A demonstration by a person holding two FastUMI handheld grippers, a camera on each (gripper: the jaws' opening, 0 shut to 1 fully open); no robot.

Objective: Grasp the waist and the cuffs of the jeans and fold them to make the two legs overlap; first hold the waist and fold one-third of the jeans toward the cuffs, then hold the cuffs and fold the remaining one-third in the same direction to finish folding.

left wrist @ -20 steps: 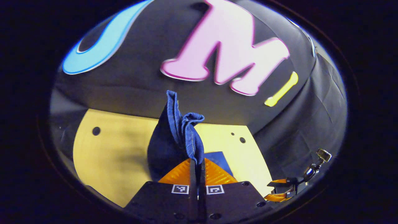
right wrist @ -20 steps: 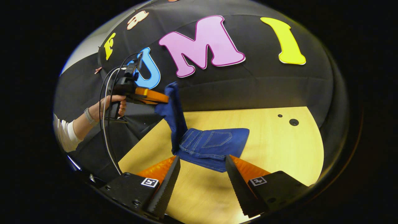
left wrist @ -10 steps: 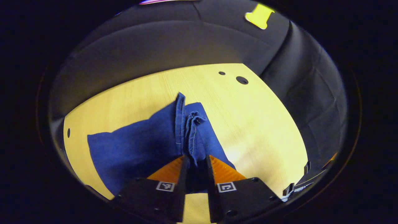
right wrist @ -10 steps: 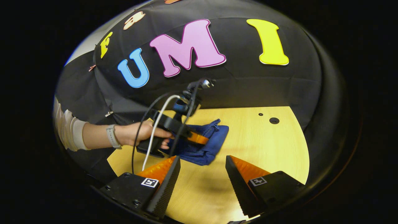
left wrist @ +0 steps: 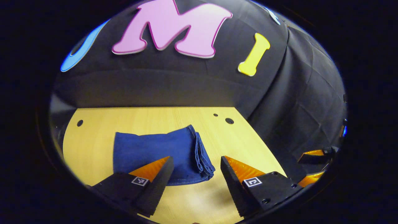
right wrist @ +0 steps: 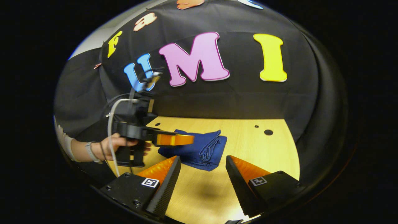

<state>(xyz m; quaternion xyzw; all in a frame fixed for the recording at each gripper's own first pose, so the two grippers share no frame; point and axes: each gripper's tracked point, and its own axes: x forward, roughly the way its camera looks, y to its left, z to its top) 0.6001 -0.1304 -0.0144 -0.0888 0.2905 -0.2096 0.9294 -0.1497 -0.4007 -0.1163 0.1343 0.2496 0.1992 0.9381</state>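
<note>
On the worktop (left wrist: 93, 149) the jeans (left wrist: 161, 154) are lying folded; the left gripper (left wrist: 194, 177) is hovering just above them, released, and the right gripper (right wrist: 202, 177) is waiting near, jaws spread.

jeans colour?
Dark blue denim; the folded jeans show best in the left gripper view.

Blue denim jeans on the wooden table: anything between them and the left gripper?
Nothing visible. The folded blue denim jeans lie flat on the light wooden table, just ahead of the open left gripper. The right gripper is open too, apart from them.
</note>
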